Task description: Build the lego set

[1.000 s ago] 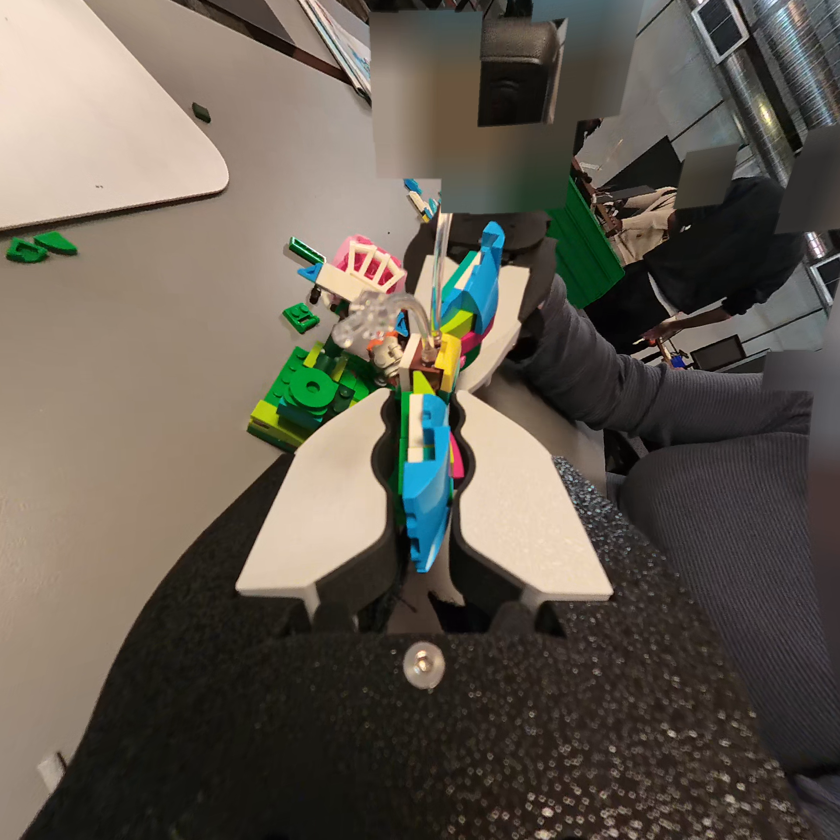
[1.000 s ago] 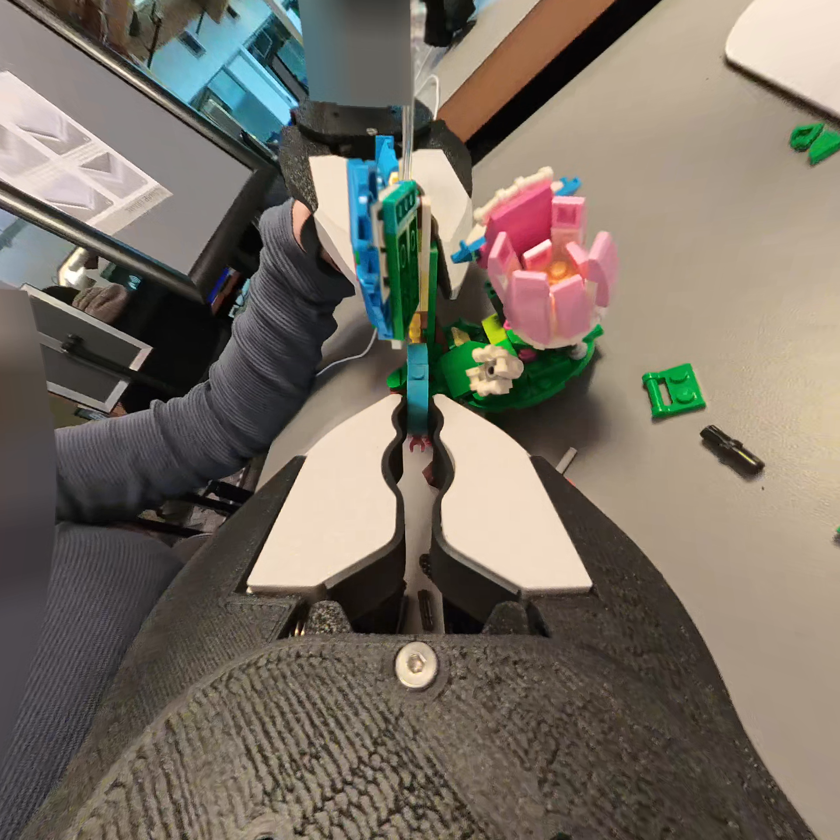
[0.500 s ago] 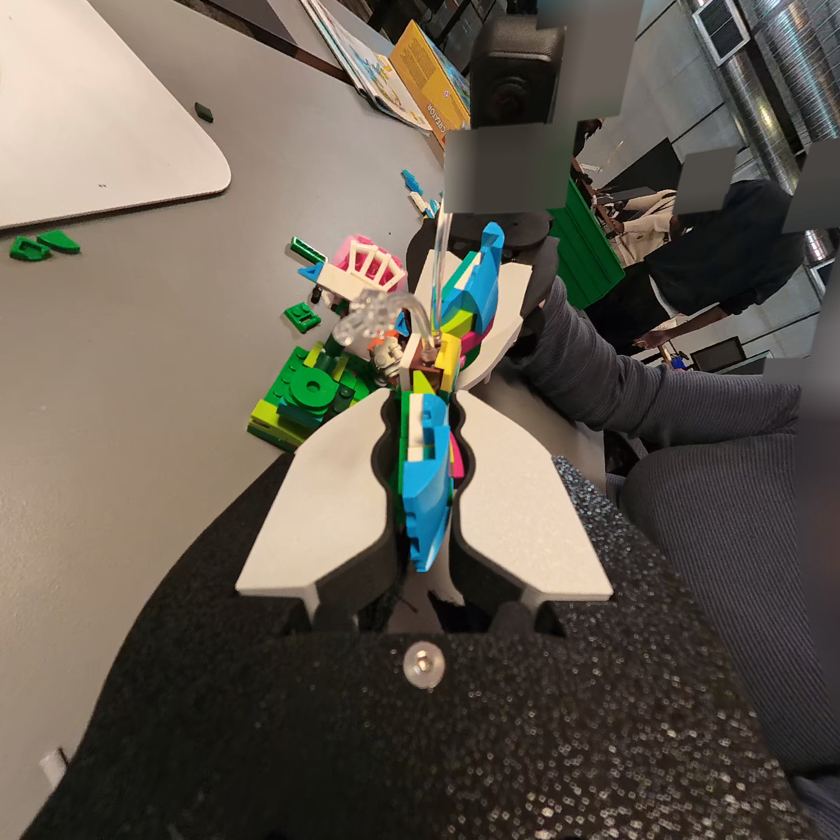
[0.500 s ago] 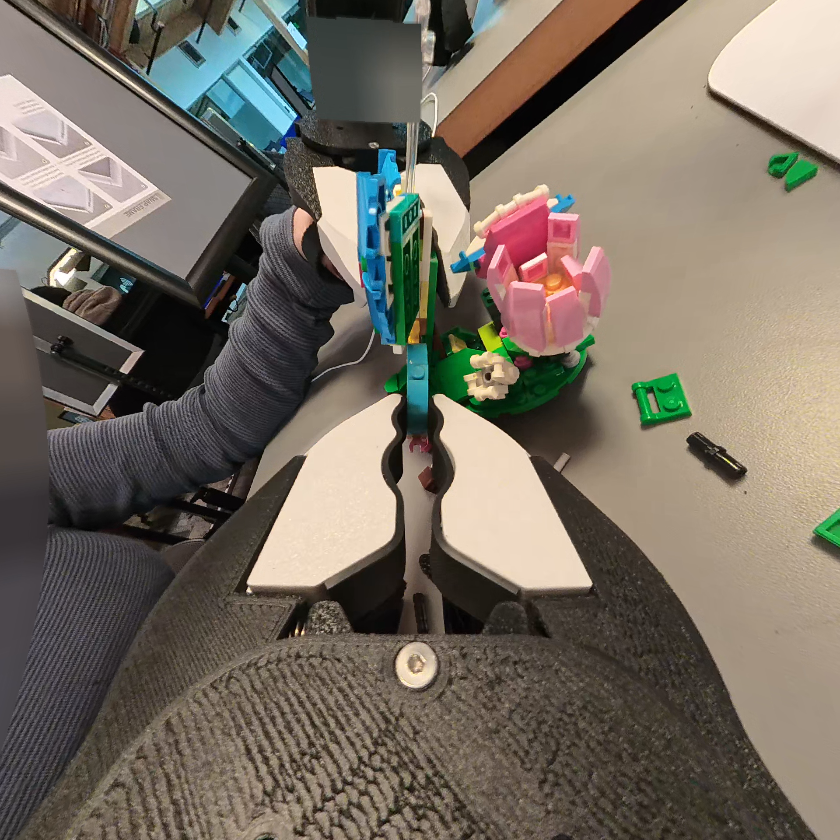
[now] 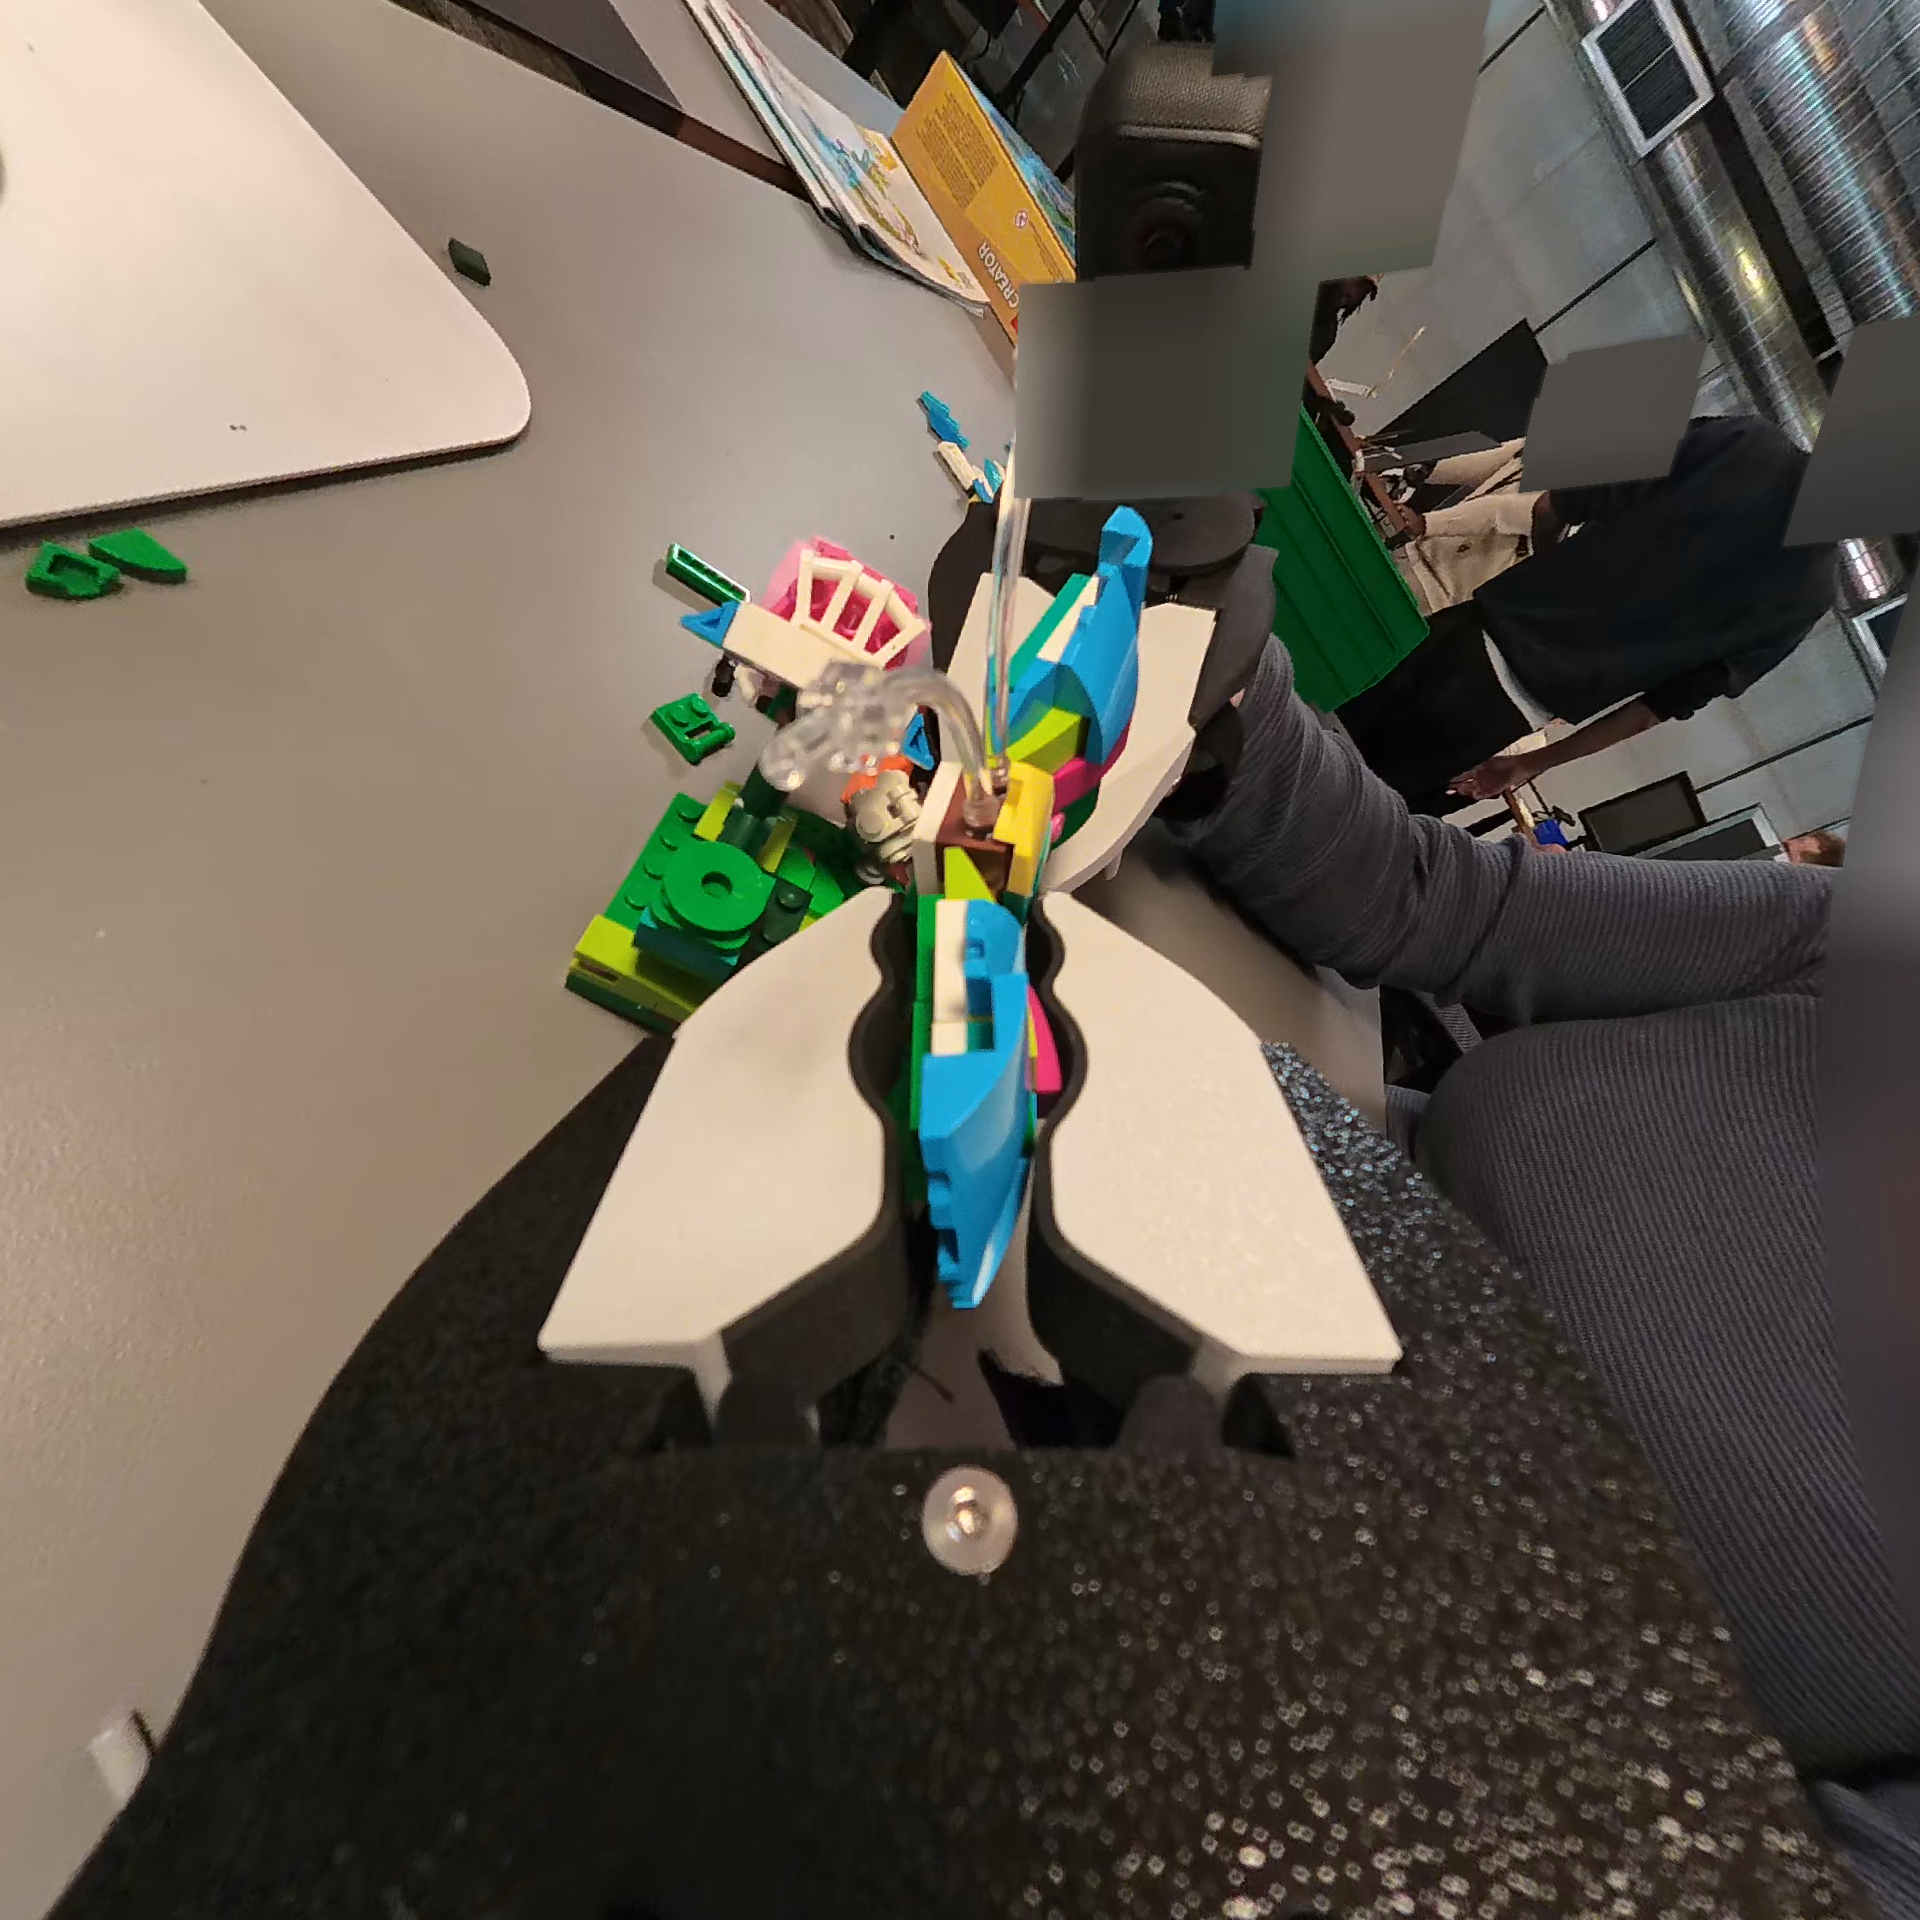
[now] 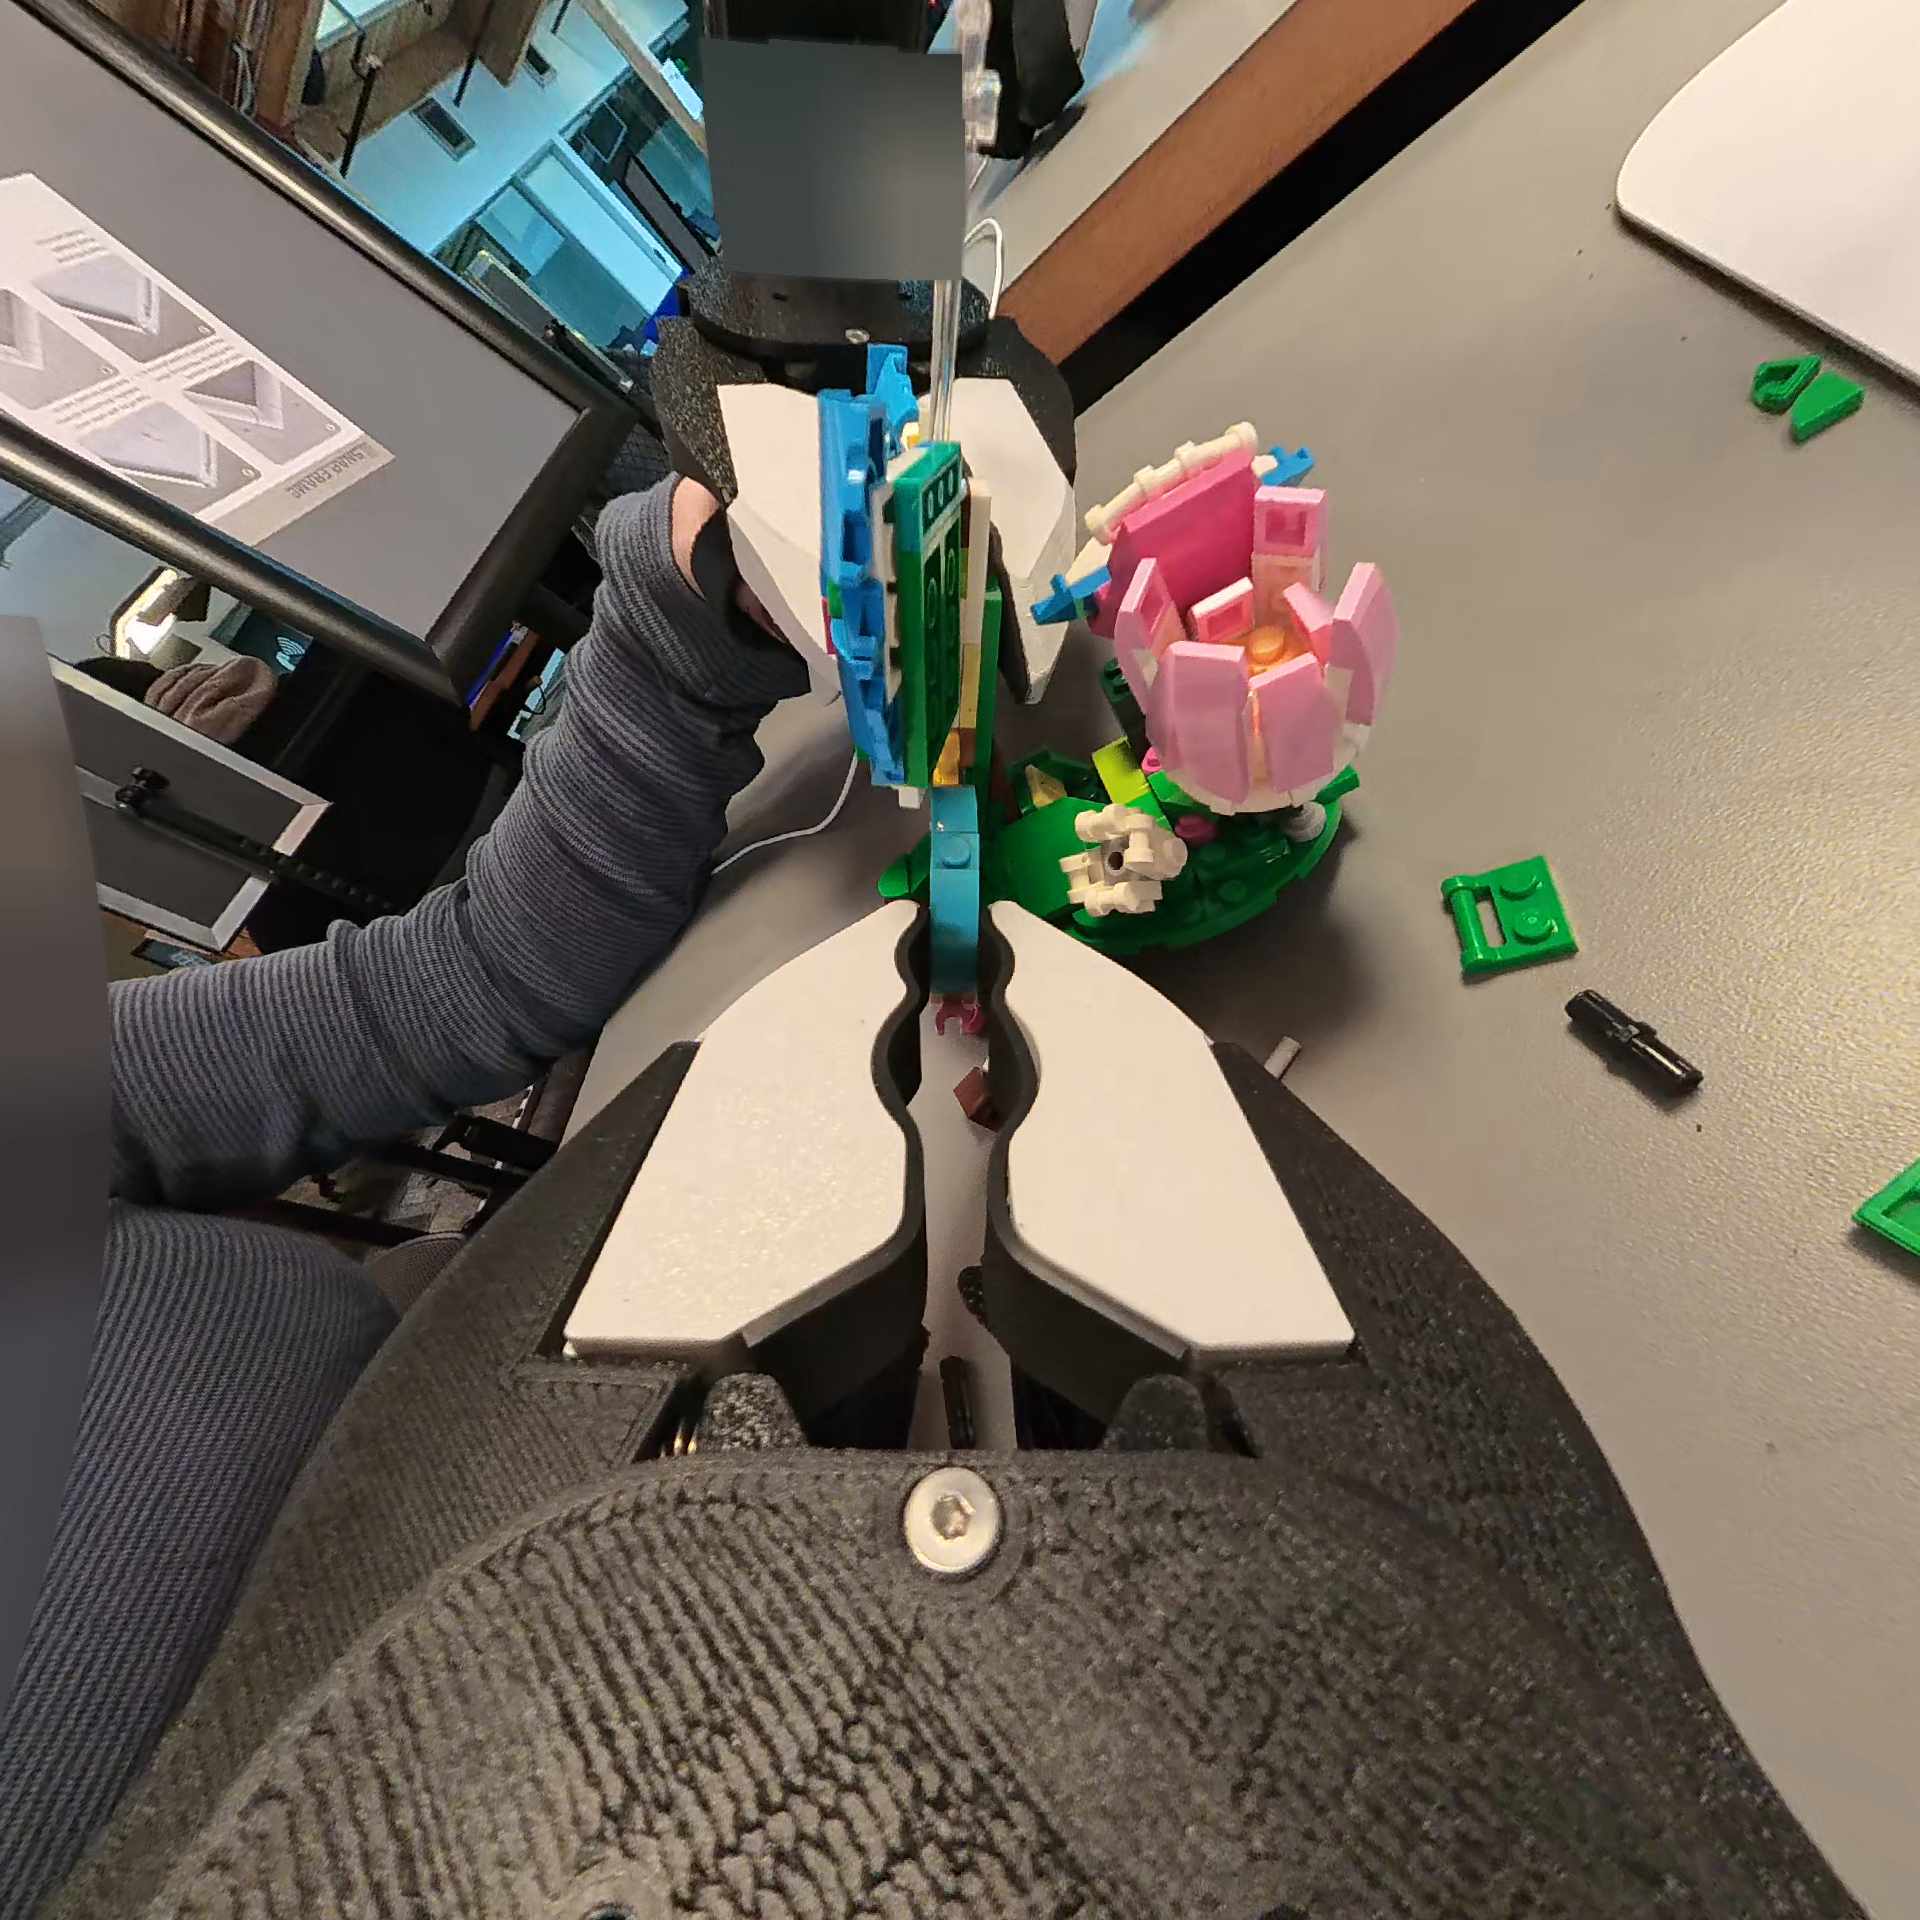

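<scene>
Grey desk (image 6: 1558, 644) carries the pink-petalled lego flower on its green base (image 6: 1236, 717) near its front edge. Above that edge, left gripper (image 5: 961, 914) is clamped on a blue, white and green brick assembly (image 5: 971, 1101); right gripper (image 6: 954, 914) pinches its narrow teal end piece (image 6: 954, 883). Likely a joining step mid-build: next move calls for a straight, aligned press.

my left gripper (image 5: 961, 914) fingers cover most of the blue-green lego piece (image 5: 977, 1101), so i can't see how deep it sits. green plate (image 6: 1893, 1216) is cut off at the right edge. tiny bits (image 5: 951, 436) by the box are too small to tell.
</scene>
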`<state>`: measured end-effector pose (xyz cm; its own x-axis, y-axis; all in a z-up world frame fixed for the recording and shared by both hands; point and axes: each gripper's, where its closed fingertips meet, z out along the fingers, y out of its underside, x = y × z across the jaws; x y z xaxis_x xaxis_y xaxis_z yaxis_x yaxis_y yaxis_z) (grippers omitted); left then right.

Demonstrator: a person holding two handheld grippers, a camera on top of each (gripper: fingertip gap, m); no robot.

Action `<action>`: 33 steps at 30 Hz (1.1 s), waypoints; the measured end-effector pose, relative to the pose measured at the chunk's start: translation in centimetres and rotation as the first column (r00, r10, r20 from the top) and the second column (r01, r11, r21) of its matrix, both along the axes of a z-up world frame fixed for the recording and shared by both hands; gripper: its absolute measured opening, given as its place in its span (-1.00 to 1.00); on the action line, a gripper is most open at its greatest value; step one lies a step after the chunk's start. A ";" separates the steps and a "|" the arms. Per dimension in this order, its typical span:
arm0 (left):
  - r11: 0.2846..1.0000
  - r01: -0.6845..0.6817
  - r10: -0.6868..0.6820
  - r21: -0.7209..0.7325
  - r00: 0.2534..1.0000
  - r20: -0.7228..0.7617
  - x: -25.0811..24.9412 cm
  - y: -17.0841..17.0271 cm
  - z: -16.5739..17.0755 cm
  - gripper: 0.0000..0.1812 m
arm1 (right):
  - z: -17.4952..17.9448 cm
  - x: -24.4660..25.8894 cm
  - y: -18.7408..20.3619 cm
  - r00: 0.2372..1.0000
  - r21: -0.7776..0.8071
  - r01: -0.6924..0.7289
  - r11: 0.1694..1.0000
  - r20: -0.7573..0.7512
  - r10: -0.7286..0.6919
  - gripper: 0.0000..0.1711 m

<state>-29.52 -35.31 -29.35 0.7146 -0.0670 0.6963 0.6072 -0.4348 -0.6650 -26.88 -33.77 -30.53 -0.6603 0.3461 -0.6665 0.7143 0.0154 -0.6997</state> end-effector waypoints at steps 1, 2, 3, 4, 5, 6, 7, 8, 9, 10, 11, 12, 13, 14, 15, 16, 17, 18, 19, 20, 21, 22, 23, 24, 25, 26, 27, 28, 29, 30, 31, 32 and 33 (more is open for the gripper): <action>1.000 0.000 0.000 0.000 1.000 0.001 0.0 0.0 0.0 -0.76 | 0.0 0.0 0.0 1.000 0.000 0.000 1.000 0.000 0.000 -0.92; 1.000 -0.001 0.001 0.001 1.000 0.001 0.0 0.0 0.0 -0.76 | 0.0 0.0 0.0 1.000 -0.001 0.001 1.000 -0.001 -0.001 -0.92; 1.000 -0.001 0.001 0.001 1.000 0.001 0.0 0.0 0.0 -0.76 | 0.0 0.0 0.0 1.000 -0.001 0.002 1.000 -0.001 -0.002 -0.92; 1.000 -0.001 0.001 0.001 1.000 0.001 0.0 0.0 0.0 -0.76 | 0.0 0.0 0.0 1.000 -0.001 0.002 1.000 -0.002 -0.002 -0.92; 1.000 -0.002 0.002 0.002 1.000 0.001 0.0 0.0 0.0 -0.76 | 0.0 0.0 0.0 1.000 -0.001 0.003 1.000 -0.003 -0.003 -0.92; 1.000 -0.003 0.003 0.002 1.000 0.002 0.0 0.0 0.0 -0.76 | 0.0 -0.1 0.0 1.000 -0.001 0.004 1.000 -0.004 -0.004 -0.92; 1.000 -0.004 0.004 0.002 1.000 0.001 -0.1 0.0 0.0 -0.76 | 0.0 -0.1 0.0 1.000 0.000 0.005 1.000 -0.006 -0.005 -0.92; 1.000 -0.004 0.004 0.002 1.000 0.002 -0.1 0.0 0.0 -0.76 | 0.0 -0.1 0.0 1.000 0.001 0.005 1.000 -0.007 -0.005 -0.92; 1.000 -0.004 0.004 0.002 1.000 0.000 -0.1 0.0 0.0 -0.76 | 0.0 -0.1 0.0 1.000 0.002 0.005 1.000 -0.007 -0.005 -0.92; 1.000 -0.004 0.004 0.002 1.000 0.000 -0.1 0.0 0.0 -0.76 | 0.0 0.0 0.0 1.000 0.002 0.005 1.000 -0.006 -0.005 -0.92; 1.000 -0.003 0.003 0.002 1.000 0.000 -0.1 0.0 0.0 -0.76 | 0.0 0.0 0.0 1.000 0.001 0.005 1.000 -0.005 -0.005 -0.92; 1.000 -0.003 0.003 0.001 1.000 0.000 0.0 0.0 0.0 -0.76 | 0.0 0.0 0.0 1.000 0.000 0.005 1.000 -0.003 -0.005 -0.92; 1.000 -0.003 0.003 0.001 1.000 0.000 -0.1 0.0 0.0 -0.76 | 0.0 0.0 0.0 1.000 -0.002 0.004 1.000 -0.001 -0.004 -0.92; 1.000 -0.003 0.003 0.001 1.000 -0.001 -0.1 0.0 0.0 -0.76 | 0.0 0.0 0.0 1.000 -0.004 0.005 1.000 0.002 -0.005 -0.92; 1.000 -0.004 0.004 0.001 1.000 -0.002 -0.1 0.0 0.0 -0.76 | 0.0 0.0 0.0 1.000 -0.006 0.005 1.000 0.004 -0.005 -0.92; 1.000 -0.004 0.004 0.002 1.000 -0.001 -0.1 0.0 0.0 -0.76 | 0.0 0.0 0.0 1.000 -0.008 0.005 1.000 0.008 -0.005 -0.92; 1.000 -0.004 0.004 0.002 1.000 -0.001 0.0 0.0 0.0 -0.76 | 0.0 0.0 0.0 1.000 -0.013 0.005 1.000 0.015 -0.005 -0.92; 1.000 -0.004 0.004 0.002 1.000 -0.003 0.0 0.0 0.0 -0.76 | 0.0 0.1 0.0 1.000 -0.022 0.004 1.000 0.027 -0.003 -0.92; 1.000 -0.003 0.003 0.003 1.000 -0.004 0.0 0.0 0.0 -0.76 | 0.1 0.1 -0.1 0.999 -0.037 0.001 0.999 0.043 0.001 -0.92; 1.000 -0.003 0.003 0.003 1.000 -0.006 0.0 0.0 0.0 -0.76 | 0.2 0.2 -0.1 0.998 -0.058 -0.002 0.998 0.064 0.006 -0.92; 1.000 -0.003 0.003 0.004 1.000 -0.008 0.0 0.0 0.0 -0.77 | 0.3 0.3 -0.2 0.996 -0.082 -0.004 0.997 0.091 0.012 -0.92; 1.000 0.002 -0.002 0.001 1.000 -0.011 0.0 0.0 -0.1 -0.76 | 0.4 0.4 -0.3 0.992 -0.104 -0.006 0.995 0.121 0.019 -0.92; 1.000 0.006 -0.006 0.002 1.000 -0.014 0.1 0.0 -0.1 -0.76 | 0.4 0.5 -0.3 0.989 -0.119 -0.008 0.993 0.149 0.025 -0.92; 1.000 0.011 -0.011 0.003 1.000 -0.019 0.1 0.0 -0.1 -0.77 | 0.3 0.5 -0.3 0.985 -0.129 -0.004 0.992 0.172 0.026 -0.92; 1.000 0.016 -0.015 0.008 1.000 -0.027 0.1 0.0 -0.1 -0.77 | 0.2 0.5 -0.3 0.981 -0.135 0.003 0.991 0.193 0.023 -0.92; 1.000 0.018 -0.018 0.012 0.999 -0.034 0.1 0.0 -0.1 -0.77 | 0.1 0.4 -0.2 0.977 -0.139 0.010 0.990 0.210 0.020 -0.92; 1.000 0.019 -0.019 0.016 0.999 -0.040 0.0 0.0 -0.1 -0.77 | 0.1 0.4 -0.1 0.974 -0.143 0.016 0.990 0.227 0.017 -0.92; 0.999 0.024 -0.023 0.024 0.999 -0.046 0.1 0.0 -0.1 -0.77 | 0.0 0.4 0.0 0.971 -0.149 0.022 0.989 0.240 0.015 -0.92; 0.999 0.030 -0.028 0.031 0.998 -0.053 0.0 -0.1 -0.1 -0.77 | 0.1 0.3 0.0 0.968 -0.162 0.026 0.986 0.250 0.016 -0.93; 0.999 0.037 -0.035 0.037 0.997 -0.062 0.1 -0.1 -0.1 -0.77 | 0.2 0.3 0.1 0.966 -0.175 0.031 0.984 0.259 0.016 -0.93; 0.998 0.049 -0.046 0.040 0.996 -0.080 0.1 -0.2 -0.2 -0.77 | 0.3 0.3 0.1 0.963 -0.188 0.034 0.982 0.267 0.018 -0.93; 0.997 0.062 -0.057 0.040 0.993 -0.102 0.2 -0.2 -0.3 -0.77 | 0.3 0.3 0.2 0.961 -0.193 0.036 0.980 0.277 0.019 -0.93; 0.997 0.071 -0.066 0.042 0.991 -0.121 0.3 -0.2 -0.4 -0.77 | 0.2 0.3 0.2 0.958 -0.190 0.037 0.981 0.285 0.019 -0.93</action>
<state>-29.23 -35.51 -29.71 0.7848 -0.1484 0.6017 0.4925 -0.4400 -0.7509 -26.58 -33.58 -30.35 -0.4311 0.1989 -0.8801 0.8832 -0.1065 -0.4567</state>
